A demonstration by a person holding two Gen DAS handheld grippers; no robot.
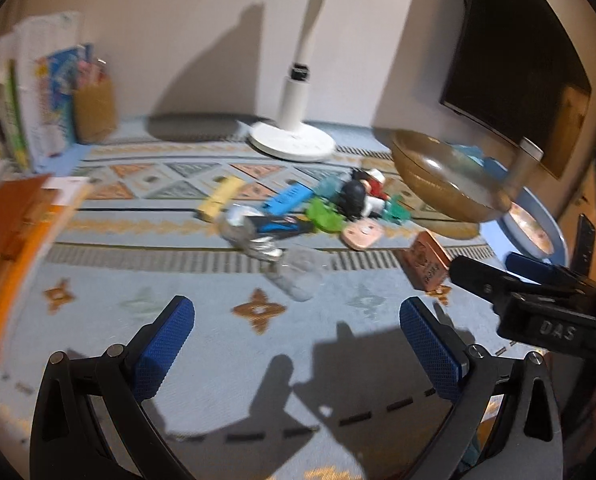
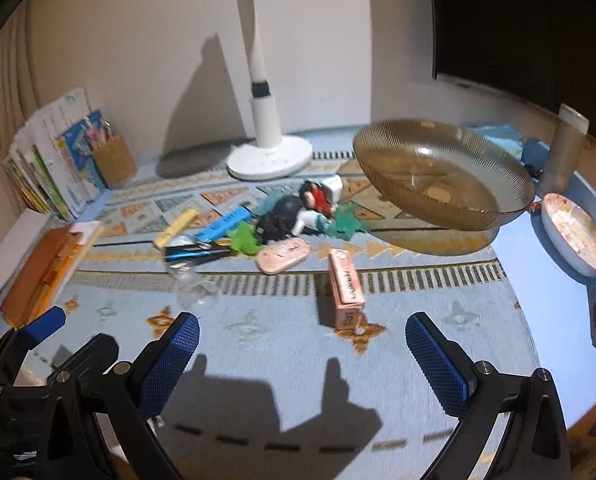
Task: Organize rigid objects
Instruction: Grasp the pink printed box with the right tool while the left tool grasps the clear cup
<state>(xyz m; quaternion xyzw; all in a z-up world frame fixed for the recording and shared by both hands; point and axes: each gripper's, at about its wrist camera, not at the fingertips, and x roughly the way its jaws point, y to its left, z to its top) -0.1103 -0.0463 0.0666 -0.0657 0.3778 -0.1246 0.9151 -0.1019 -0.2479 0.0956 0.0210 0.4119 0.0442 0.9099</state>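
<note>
A heap of small rigid objects [image 2: 281, 220] lies mid-table on the patterned cloth: a yellow bar [image 2: 176, 227], a blue bar [image 2: 221, 224], green pieces, a dark figure, a pink flat case [image 2: 283, 254]. A pink box [image 2: 346, 288] stands apart, nearer me. A clear plastic piece [image 2: 193, 286] lies left of it. A ribbed amber glass bowl [image 2: 442, 172] sits at the right. My left gripper [image 1: 298, 344] is open above bare cloth, short of the heap [image 1: 298, 208]. My right gripper [image 2: 302, 354] is open too, just before the pink box. Neither holds anything.
A white lamp base [image 2: 269, 158] stands behind the heap. Books and a pencil cup [image 2: 113, 162] line the back left; an orange folder [image 2: 41, 268] lies at the left edge. A small white dish [image 2: 578, 232] and a cardboard tube [image 2: 564, 152] sit right of the bowl.
</note>
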